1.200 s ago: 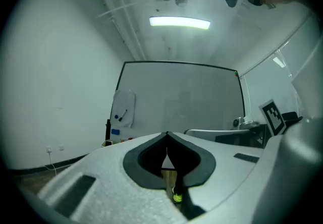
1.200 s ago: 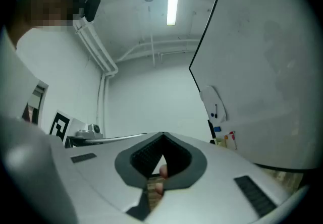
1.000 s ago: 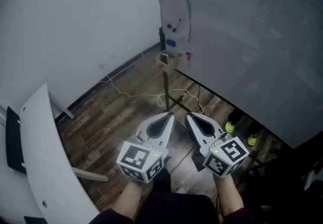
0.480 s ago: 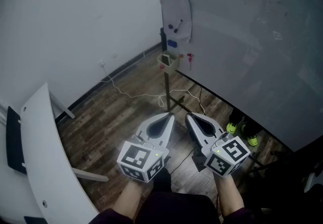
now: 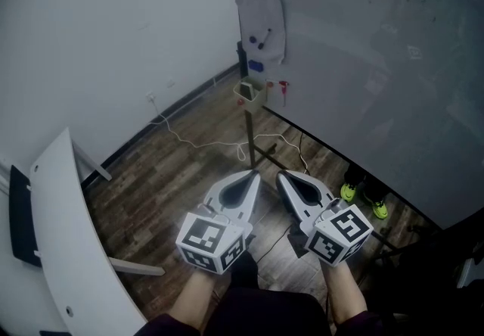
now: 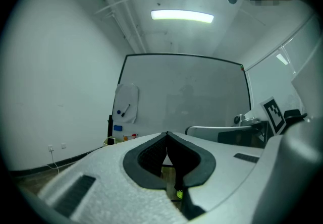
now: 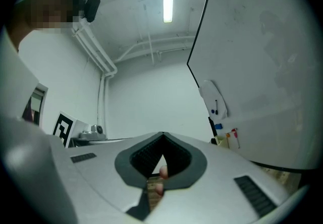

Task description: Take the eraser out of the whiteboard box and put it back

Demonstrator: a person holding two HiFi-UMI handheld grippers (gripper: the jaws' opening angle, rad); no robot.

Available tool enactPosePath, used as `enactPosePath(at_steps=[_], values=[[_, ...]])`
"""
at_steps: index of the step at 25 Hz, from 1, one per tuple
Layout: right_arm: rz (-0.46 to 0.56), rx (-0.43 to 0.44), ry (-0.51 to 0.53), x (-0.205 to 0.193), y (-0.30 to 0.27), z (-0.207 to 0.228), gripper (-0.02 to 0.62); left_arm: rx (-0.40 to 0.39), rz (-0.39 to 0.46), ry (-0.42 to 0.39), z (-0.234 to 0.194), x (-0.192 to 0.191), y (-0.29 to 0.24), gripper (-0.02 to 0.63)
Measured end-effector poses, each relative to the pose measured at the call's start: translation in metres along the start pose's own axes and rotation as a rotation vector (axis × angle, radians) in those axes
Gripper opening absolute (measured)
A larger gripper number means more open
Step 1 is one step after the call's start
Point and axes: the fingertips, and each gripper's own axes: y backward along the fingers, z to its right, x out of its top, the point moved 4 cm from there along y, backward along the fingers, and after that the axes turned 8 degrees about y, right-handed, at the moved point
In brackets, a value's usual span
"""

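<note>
Pointing toward the whiteboard (image 5: 363,62), the left hand-held gripper (image 5: 252,174) and the right hand-held gripper (image 5: 284,174) sit side by side, well short of it. Each is a smooth, pale grey wedge with a black-and-white marker cube at its rear. Both are fully closed and hold nothing. In each gripper view the tips meet in a point, and behind them only a teardrop gap remains, ringed by dark ribbed pads.

The box (image 5: 248,90) is small, squarish and open-topped, and sits at the board's lower left corner against a thin dark pole (image 5: 249,134). Its contents are too small to make out, so I cannot tell where the eraser is. A little blue block (image 5: 255,66) clings to the board just above the box. Higher up hangs a white rounded pouch (image 5: 262,20).

The floor (image 5: 174,175) is dark wood planks, crossed by a thin white cable (image 5: 197,141). A curved white worktop (image 5: 68,251) fills the lower left.
</note>
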Motion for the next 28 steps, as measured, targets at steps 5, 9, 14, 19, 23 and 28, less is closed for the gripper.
enactPosePath(at_steps=[5,9,14,19,23,28], values=[[-0.005,-0.008,0.000,-0.004,-0.012,0.014,0.003,-0.002,-0.010,0.006,-0.012,-0.003,-0.014,0.006],[-0.014,-0.016,0.002,-0.009,-0.024,0.026,0.003,-0.001,-0.015,0.010,-0.025,-0.004,-0.028,0.006],[-0.028,-0.024,-0.002,-0.016,-0.045,0.043,0.003,-0.003,-0.024,0.020,-0.045,-0.004,-0.047,0.006],[-0.040,-0.033,-0.018,-0.025,-0.066,0.061,0.003,-0.002,-0.042,0.039,-0.070,-0.008,-0.066,0.006],[-0.050,-0.040,-0.026,-0.031,-0.082,0.073,0.003,-0.002,-0.051,0.050,-0.088,-0.010,-0.079,0.006],[-0.061,-0.049,-0.036,-0.038,-0.104,0.088,0.003,-0.004,-0.068,0.060,-0.112,-0.011,-0.097,0.006]])
